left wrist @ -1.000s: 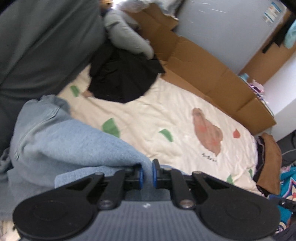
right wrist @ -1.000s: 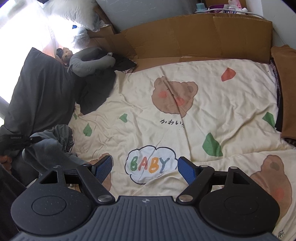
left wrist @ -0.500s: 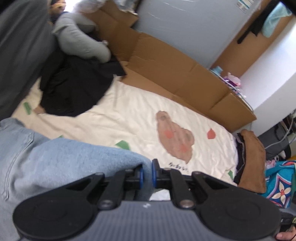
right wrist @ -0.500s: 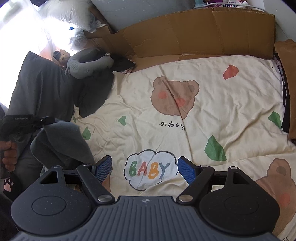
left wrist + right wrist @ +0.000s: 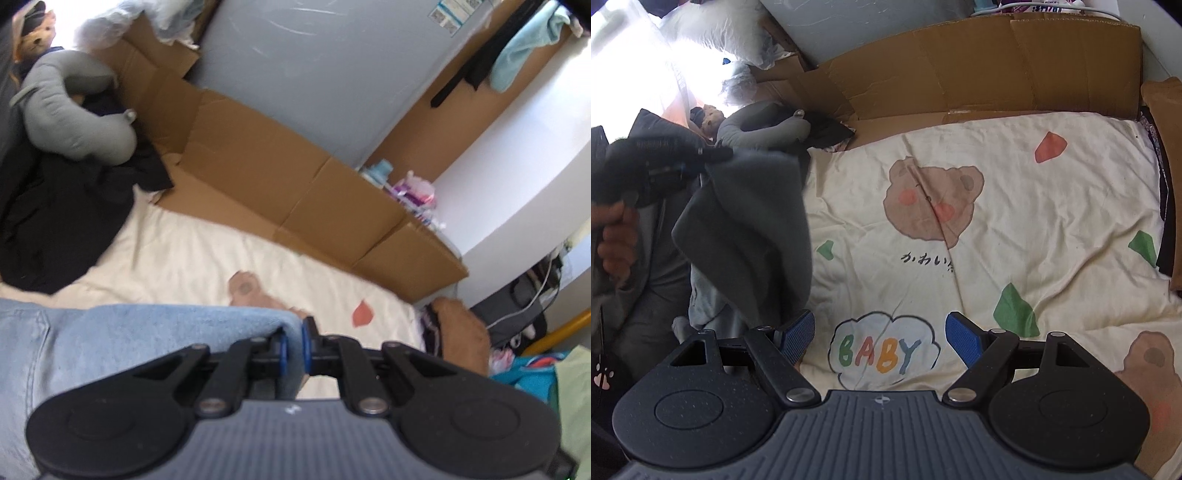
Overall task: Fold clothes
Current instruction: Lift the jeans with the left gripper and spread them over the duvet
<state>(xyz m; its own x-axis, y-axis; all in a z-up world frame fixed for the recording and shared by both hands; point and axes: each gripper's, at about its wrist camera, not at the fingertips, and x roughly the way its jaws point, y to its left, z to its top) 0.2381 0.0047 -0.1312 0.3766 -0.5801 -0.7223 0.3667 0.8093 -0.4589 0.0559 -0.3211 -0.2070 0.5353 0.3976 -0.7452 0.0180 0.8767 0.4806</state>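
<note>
Left black two-finger gripper (image 5: 292, 349) is pinched tight on an edge of the light blue denim garment (image 5: 122, 343), blue pads nearly meeting with a fold of cloth between them. From the right wrist view the same garment (image 5: 750, 229) hangs in the air off that gripper (image 5: 685, 162), above the left side of the cream bear-print quilt (image 5: 1015, 236), bunched and drooping, lower end out of sight behind the right tool. Right black two-finger gripper (image 5: 880, 338) is spread wide, holding nothing, low over the "BABY" cloud print. Judging the step: garment is being carried up toward the open quilt to be spread. To do it well, keep the left pinch firm (denim is heavy, a shallow bite could slip), take a second edge or corner with the right tool, pull the two apart so cloth goes taut, lay it flat on bare quilt. Stay clear of the black clothing pile (image 5: 62, 218) and grey stuffed toy (image 5: 70, 110) at the head end.
</note>
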